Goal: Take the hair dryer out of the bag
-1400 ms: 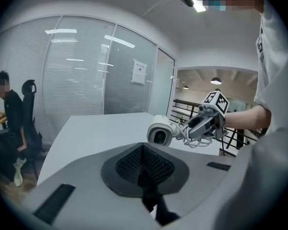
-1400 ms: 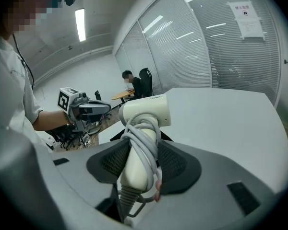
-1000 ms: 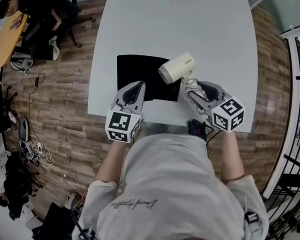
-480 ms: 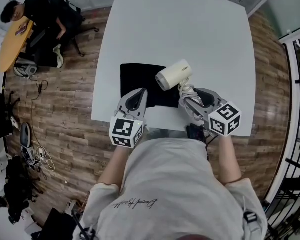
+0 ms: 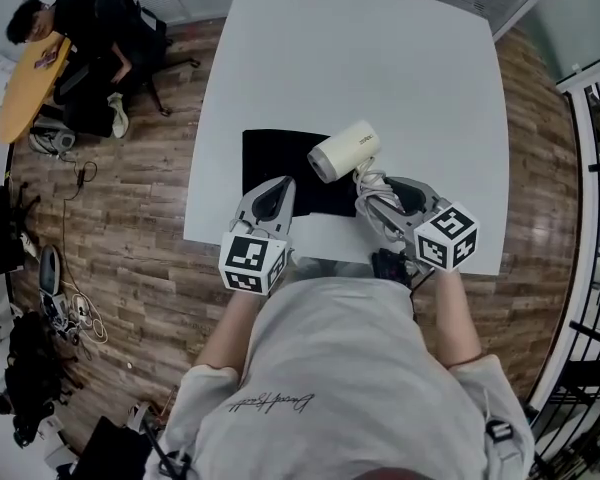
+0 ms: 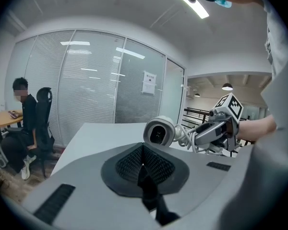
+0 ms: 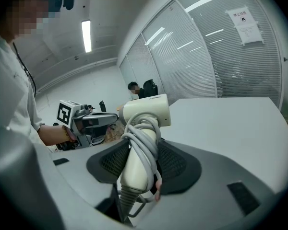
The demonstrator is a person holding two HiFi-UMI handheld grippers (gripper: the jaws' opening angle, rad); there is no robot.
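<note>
A flat black bag [image 5: 280, 158] lies on the white table [image 5: 380, 58] near its front edge. The cream hair dryer [image 5: 342, 151] hangs above the table just right of the bag, clear of it, with its grey cord wound round the handle. My right gripper [image 5: 370, 183] is shut on that handle [image 7: 139, 150], and the dryer's barrel [image 7: 146, 111] sticks out past the pads. My left gripper [image 5: 276, 183] is shut over the bag's near edge, and its pads [image 6: 153, 164] meet with nothing seen between them. From the left gripper view the dryer's nozzle [image 6: 159, 132] faces me.
The table's front edge [image 5: 320, 253] runs just under both grippers, with a small black thing [image 5: 392, 263] beside it. At far left a person [image 5: 75, 28] sits at a wooden desk [image 5: 25, 83]. Cables lie on the floor [image 5: 70, 298]. A railing [image 5: 595, 168] stands at the right.
Only my head view has shifted a little. Both grippers, the hair dryer and the bag keep their places.
</note>
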